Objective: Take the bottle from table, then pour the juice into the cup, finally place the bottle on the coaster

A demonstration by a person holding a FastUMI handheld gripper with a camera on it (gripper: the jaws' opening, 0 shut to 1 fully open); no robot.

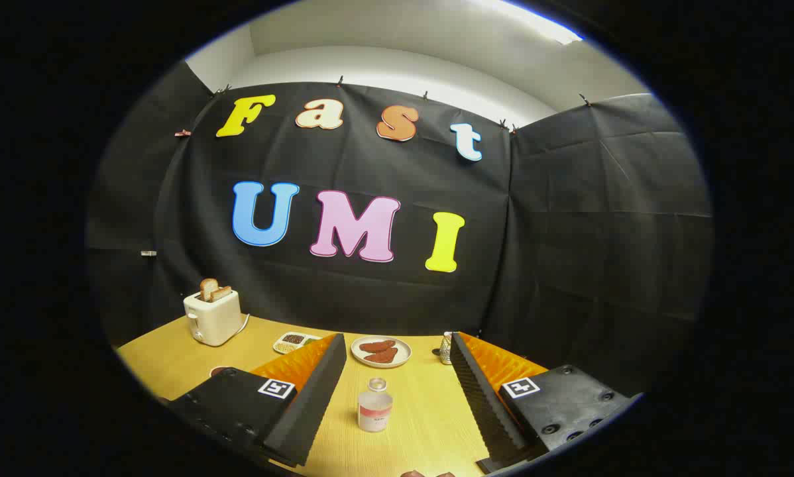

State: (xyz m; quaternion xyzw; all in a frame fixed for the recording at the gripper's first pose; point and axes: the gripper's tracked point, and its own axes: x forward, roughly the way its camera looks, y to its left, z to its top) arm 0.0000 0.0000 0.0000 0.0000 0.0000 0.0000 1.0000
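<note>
The wooden table [423,424] spreads across the lower part of the gripper view, its far edge meeting the black cloth wall of the booth.

The gripper [392,371] reaches forward over the table with its 2 jaws standing wide apart, holding nothing; 1 finger [307,404] runs along the left and the other along the right, and a broad strip of bare table lies between them.

A cream toaster [213,318] stands on the far left corner of the table, well apart from the jaws, with 2 slices of toast [213,290] sticking up out of its slots.

A round white plate [381,352] sits beyond the jaws, near the far edge of the table and roughly in line with the gap between them; brown pieces of food lie on it.

The bottle [375,411] stands upright on the table between the 2 jaws, touching neither and a little nearer the left one. It is a small clear bottle with a pale band around its body.

A small rectangular dish [293,342] of dark bits lies just past the left jaw's tip.

A small metal mesh holder [446,349] stands just beside the right jaw's tip, partly hidden by it.
</note>
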